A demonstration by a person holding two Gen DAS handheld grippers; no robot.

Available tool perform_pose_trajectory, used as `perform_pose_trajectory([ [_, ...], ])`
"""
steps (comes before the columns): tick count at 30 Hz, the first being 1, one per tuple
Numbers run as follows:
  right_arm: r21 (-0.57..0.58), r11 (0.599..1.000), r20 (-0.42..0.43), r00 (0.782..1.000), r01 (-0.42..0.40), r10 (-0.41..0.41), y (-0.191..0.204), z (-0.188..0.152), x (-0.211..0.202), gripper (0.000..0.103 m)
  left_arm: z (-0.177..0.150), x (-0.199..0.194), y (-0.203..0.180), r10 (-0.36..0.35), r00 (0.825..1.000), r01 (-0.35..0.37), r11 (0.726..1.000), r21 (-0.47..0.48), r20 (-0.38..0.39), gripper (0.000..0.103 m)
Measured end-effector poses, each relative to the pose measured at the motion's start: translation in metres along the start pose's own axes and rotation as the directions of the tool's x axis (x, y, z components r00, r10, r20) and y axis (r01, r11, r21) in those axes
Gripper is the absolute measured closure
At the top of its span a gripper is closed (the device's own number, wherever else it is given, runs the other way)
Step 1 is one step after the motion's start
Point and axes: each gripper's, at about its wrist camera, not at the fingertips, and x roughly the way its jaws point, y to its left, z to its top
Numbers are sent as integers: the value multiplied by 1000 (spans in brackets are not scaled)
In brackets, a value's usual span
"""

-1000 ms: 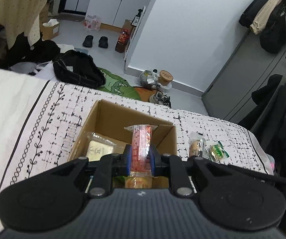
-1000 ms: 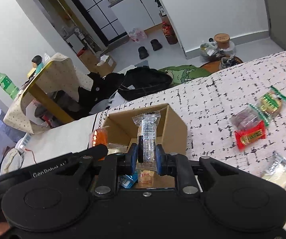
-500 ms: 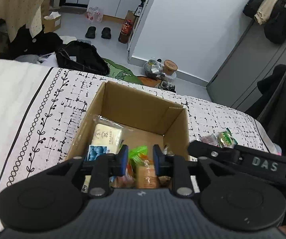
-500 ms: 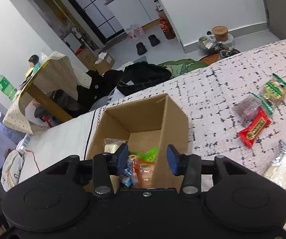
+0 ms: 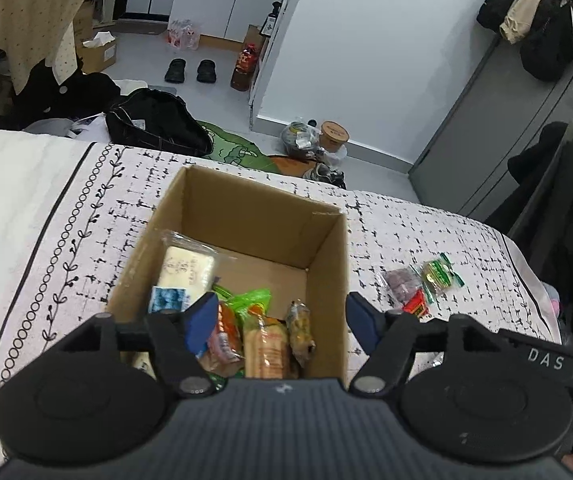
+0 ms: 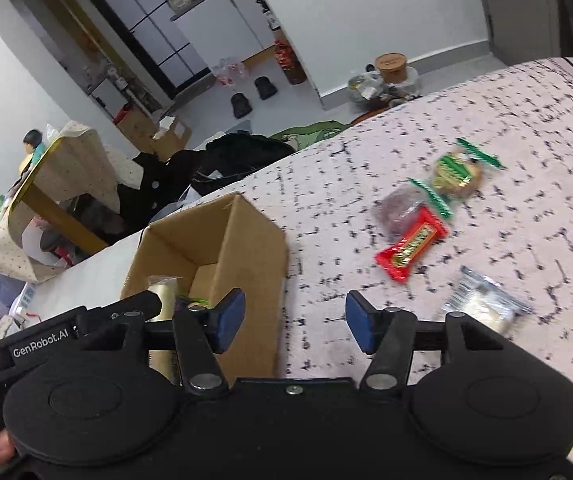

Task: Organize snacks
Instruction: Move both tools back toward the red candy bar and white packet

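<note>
An open cardboard box (image 5: 328,256) stands on the patterned cloth and holds several wrapped snacks (image 5: 264,342). My left gripper (image 5: 282,318) hangs over the box's near end, its jaws opening with nothing pressed between them. In the right wrist view my right gripper (image 6: 292,322) is beside the box (image 6: 252,256), over its right wall and the cloth, jaws opening and empty. To its right lie a red packet (image 6: 410,249), a purple packet (image 6: 400,210), a green-wrapped snack (image 6: 456,172) and a clear pale packet (image 6: 484,302). The loose snacks (image 5: 422,284) also show right of the box in the left wrist view.
The cloth-covered surface (image 5: 66,216) ends at its far edge, with the floor beyond. On the floor lie a black bag (image 5: 154,124), slippers (image 5: 190,70) and a green mat (image 5: 230,152). A yellow table (image 6: 42,184) stands at the left. Dark coats (image 5: 546,20) hang at the right.
Both grippers let go of their snack packets, which dropped into the box, and their jaws spread. The right gripper has swung rightward, toward the loose snacks on the cloth.
</note>
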Motion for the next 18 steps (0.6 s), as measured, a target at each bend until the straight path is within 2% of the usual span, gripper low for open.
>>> perform_pose_trajectory([
  [4, -10, 1000, 10, 1000, 21, -21, -9, 2, -10, 37, -4, 1, -12, -13, 1000, 14, 999, 29, -11, 31],
  [8, -24, 999, 19, 999, 28, -28, -18, 5, -19, 30, -7, 3, -23, -27, 999, 29, 999, 41, -38, 24],
  [13, -67, 996, 27, 998, 55, -53, -27, 9, -27, 23, -10, 6, -41, -28, 998, 33, 995, 96, -53, 23],
  [18, -89, 992, 38, 996, 88, -85, -41, 11, -36, 20, -13, 8, -55, -33, 997, 43, 990, 134, -73, 23],
])
